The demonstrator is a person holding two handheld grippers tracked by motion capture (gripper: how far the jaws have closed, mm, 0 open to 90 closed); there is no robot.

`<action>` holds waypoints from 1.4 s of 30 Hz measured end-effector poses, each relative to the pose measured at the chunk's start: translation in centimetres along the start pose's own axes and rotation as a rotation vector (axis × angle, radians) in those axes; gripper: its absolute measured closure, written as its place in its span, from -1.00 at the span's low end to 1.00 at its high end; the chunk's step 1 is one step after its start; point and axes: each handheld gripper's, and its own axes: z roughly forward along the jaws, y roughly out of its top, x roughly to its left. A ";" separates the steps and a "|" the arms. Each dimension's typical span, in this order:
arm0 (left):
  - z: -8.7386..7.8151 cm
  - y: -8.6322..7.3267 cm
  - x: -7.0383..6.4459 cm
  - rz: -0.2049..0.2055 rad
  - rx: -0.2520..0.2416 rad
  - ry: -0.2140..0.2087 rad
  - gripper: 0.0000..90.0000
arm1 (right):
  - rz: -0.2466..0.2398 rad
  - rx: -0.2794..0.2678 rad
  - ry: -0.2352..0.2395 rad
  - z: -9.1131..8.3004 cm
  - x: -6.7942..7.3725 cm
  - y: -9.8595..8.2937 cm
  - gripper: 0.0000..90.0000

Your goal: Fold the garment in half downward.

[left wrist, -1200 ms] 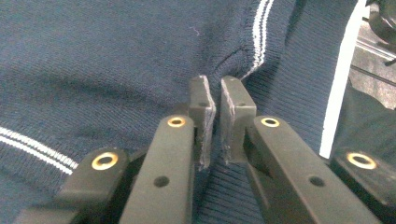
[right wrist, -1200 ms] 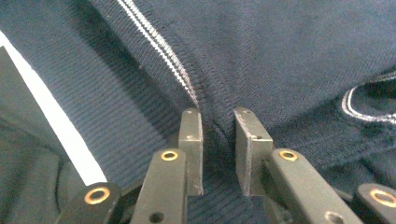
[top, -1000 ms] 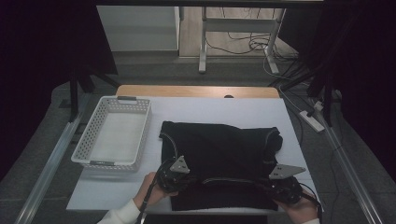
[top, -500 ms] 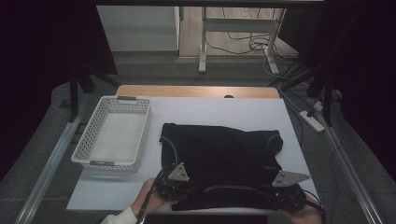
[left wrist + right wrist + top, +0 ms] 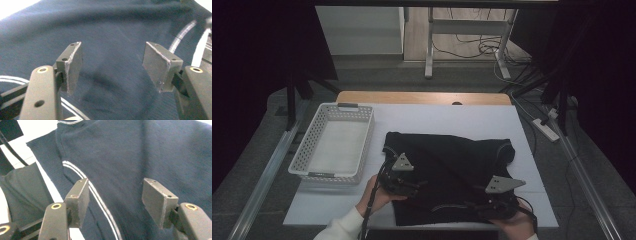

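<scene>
White tabletop (image 5: 452, 120) bears a dark garment (image 5: 452, 165); left gripper (image 5: 112, 65) and right gripper (image 5: 115, 200) hover over it, jaws spread wide, empty

Near edge of the dark garment (image 5: 447, 165) being covered by the left gripper (image 5: 399, 184) and right gripper (image 5: 494, 205) in the high view, person's forearms being cut off by the bottom edge, garment's fabric being blurred between the jaws in both gripper views.

1. The dark folded fabric garment (image 5: 447, 175) lies on the white flat counter (image 5: 447, 120) — right of the white perforated plastic basket (image 5: 334, 142).
2. Both hand-held grippers sit over the garment's near edge — left hand-held gripper (image 5: 404, 182), right hand-held gripper (image 5: 492, 205).
</scene>
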 end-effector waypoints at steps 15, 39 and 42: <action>1.1 4.4 3.1 0.000 -0.037 0.082 -0.30 | -0.048 0.012 0.068 4.2 2.0 2.1 -0.14; -1.0 5.9 6.3 -0.068 -0.120 0.123 -0.31 | -0.156 0.086 0.167 12.1 5.7 6.2 -0.11; -1.2 5.9 6.4 -0.070 -0.122 0.123 -0.31 | -0.157 0.090 0.165 12.7 5.8 6.5 -0.09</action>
